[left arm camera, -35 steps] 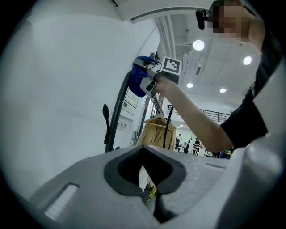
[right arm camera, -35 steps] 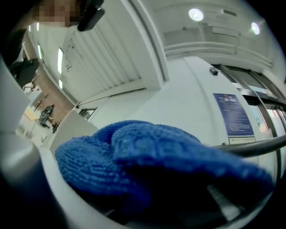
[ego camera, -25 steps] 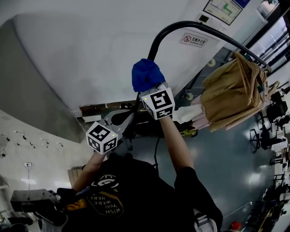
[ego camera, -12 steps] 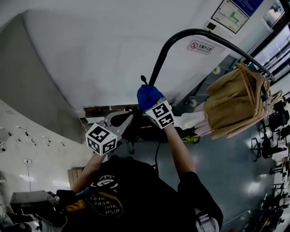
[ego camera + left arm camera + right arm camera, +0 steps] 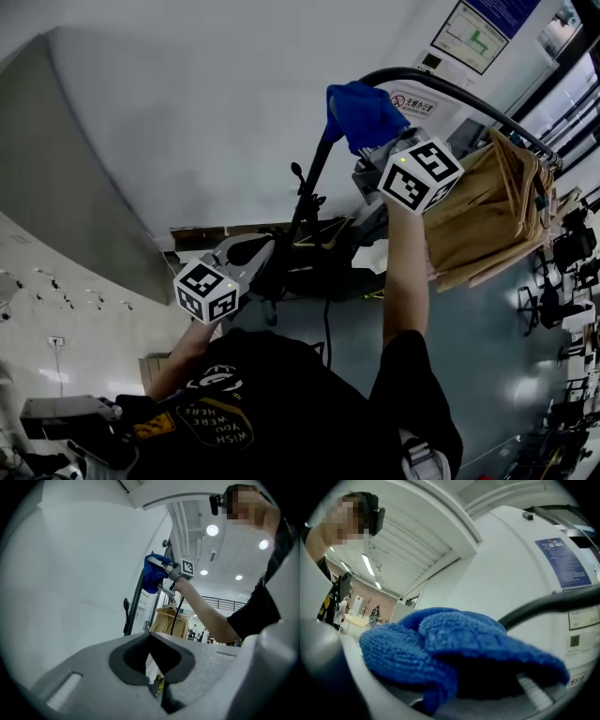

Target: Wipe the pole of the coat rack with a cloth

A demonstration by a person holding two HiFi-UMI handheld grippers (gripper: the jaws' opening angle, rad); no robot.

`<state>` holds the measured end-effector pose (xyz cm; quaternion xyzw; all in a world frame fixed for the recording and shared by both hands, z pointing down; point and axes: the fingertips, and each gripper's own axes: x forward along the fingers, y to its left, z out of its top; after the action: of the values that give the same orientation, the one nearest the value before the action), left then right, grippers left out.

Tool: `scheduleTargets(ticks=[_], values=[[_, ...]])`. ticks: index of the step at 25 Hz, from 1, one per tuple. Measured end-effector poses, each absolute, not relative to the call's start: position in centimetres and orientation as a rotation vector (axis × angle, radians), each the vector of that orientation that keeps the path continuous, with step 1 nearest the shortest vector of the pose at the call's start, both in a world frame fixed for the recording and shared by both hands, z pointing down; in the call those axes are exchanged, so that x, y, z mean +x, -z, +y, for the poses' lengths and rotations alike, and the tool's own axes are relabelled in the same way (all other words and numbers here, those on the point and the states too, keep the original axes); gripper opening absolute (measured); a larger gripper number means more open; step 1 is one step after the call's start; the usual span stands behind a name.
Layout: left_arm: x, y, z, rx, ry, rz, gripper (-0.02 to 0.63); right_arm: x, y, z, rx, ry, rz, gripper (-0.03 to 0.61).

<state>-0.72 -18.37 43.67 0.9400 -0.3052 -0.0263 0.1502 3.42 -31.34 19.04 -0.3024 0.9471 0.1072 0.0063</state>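
Observation:
The coat rack's black pole (image 5: 307,192) rises and bends over to the right at its top. A blue cloth (image 5: 364,114) sits against that bend, held in my right gripper (image 5: 373,142), which is shut on it. In the right gripper view the cloth (image 5: 454,653) fills the jaws, with the curved pole (image 5: 543,604) just behind. The left gripper view shows the cloth (image 5: 153,573) against the pole (image 5: 133,606) from below. My left gripper (image 5: 247,253) hangs lower, left of the pole and apart from it, shut on nothing.
Tan coats (image 5: 483,211) hang on the rack's top bar to the right. A white wall (image 5: 187,122) stands behind the pole, with posted signs (image 5: 417,101). A small black hook (image 5: 298,174) sticks out of the pole lower down. The rack's base (image 5: 309,262) is on the floor.
My right gripper dipped slightly, then slid the cloth up the pole to the bend near the top. The left gripper has hardly moved.

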Motion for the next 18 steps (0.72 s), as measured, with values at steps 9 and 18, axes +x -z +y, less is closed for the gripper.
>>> scheduleTargets(ticks=[9,18], values=[[-1.0,-42.7,-18.6,2.702,0.096,-0.893,0.003,18.0,-8.7,-35.3,-1.449,-0.281,2.355,0.008],[0.2,-42.9,-17.9,2.719,0.077,-0.845,0.003,5.0,-17.5,-31.6,-1.165,-0.627,2.639,0.008]])
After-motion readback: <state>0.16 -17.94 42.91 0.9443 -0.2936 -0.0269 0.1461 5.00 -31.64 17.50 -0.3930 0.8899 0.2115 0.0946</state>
